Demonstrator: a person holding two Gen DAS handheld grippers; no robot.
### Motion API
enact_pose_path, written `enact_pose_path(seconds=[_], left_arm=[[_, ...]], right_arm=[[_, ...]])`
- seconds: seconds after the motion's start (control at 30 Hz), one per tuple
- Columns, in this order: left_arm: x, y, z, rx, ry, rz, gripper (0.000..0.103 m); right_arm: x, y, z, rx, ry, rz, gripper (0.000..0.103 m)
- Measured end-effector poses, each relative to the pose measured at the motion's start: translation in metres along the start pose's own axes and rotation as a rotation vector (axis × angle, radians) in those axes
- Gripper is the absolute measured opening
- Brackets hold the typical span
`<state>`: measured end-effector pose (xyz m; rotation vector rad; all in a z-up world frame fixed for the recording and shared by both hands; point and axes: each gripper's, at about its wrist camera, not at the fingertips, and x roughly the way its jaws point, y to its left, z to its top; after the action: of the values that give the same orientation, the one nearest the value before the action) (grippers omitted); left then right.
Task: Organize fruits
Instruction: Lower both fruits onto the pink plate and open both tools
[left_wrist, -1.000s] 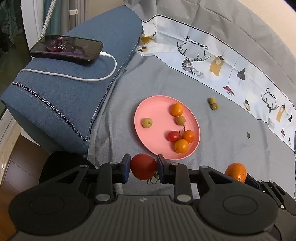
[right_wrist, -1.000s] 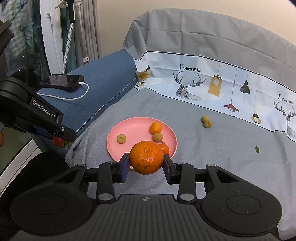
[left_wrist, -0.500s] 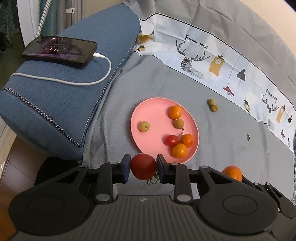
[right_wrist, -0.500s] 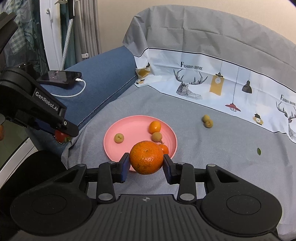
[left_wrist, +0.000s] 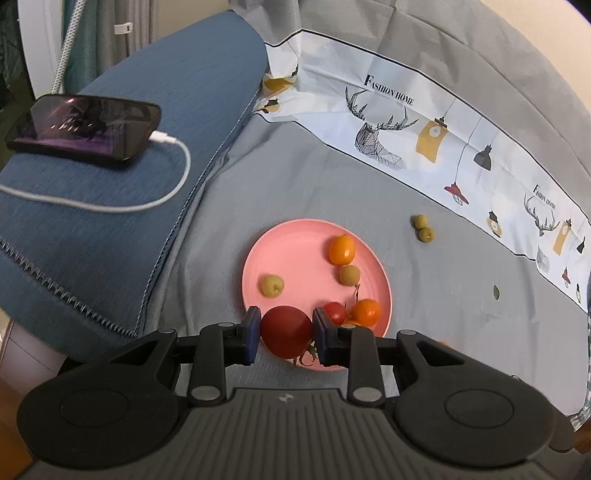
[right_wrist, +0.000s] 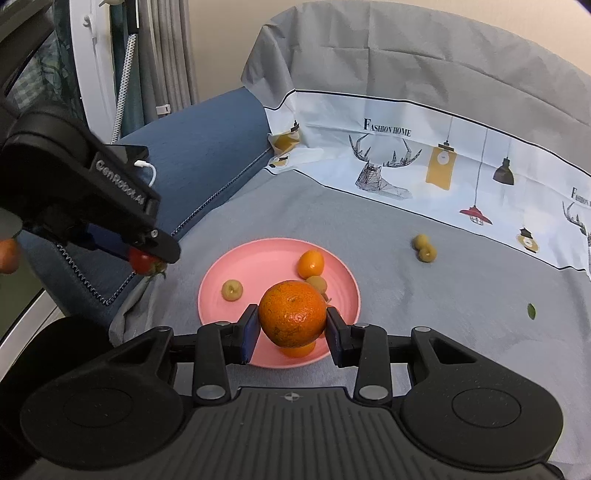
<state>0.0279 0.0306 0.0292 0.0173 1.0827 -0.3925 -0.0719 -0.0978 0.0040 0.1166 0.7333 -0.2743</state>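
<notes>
My left gripper (left_wrist: 284, 334) is shut on a red tomato (left_wrist: 286, 334) and holds it over the near rim of the pink plate (left_wrist: 295, 251). My right gripper (right_wrist: 291, 328) is shut on a large orange (right_wrist: 291, 314) above the plate's (right_wrist: 258, 266) near side. The left gripper with its tomato (right_wrist: 142, 260) shows at the left in the right wrist view. On the plate lie an orange kumquat (left_wrist: 341, 250), two pale green fruits (left_wrist: 271, 285), a small red tomato (left_wrist: 334, 312) and another kumquat (left_wrist: 365, 311).
Two small green fruits (left_wrist: 423, 228) lie on the grey cloth right of the plate. A phone (left_wrist: 85, 127) on a white cable rests on the blue cushion (left_wrist: 110, 184) at the left. A printed white cloth band (left_wrist: 424, 147) runs along the back.
Both grippers have moved forward toward the plate with their fruit still held. The left gripper's tomato now hangs over the plate's near rim.
</notes>
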Motion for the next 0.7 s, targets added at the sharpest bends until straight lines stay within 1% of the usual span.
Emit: enact_pose_path(seconds=[0.23,0.4,0.7], left_arm=[[0.023,-0.006,0.016,0.010,0.014,0.009,0.033],[0.043,-0.008,0.024,0.018,0.028,0.032,0.033],[0.079,-0.013,0.030,0.074,0.065,0.066,0.033]], right_arm=[[0.022,-0.001,0.004,-0.006,0.021,0.004,0.039],[0.039,-0.007,0.007,0.011,0.040,-0.001,0.039],[0.072,-0.012,0.010,0.016,0.066,-0.001,0.039]])
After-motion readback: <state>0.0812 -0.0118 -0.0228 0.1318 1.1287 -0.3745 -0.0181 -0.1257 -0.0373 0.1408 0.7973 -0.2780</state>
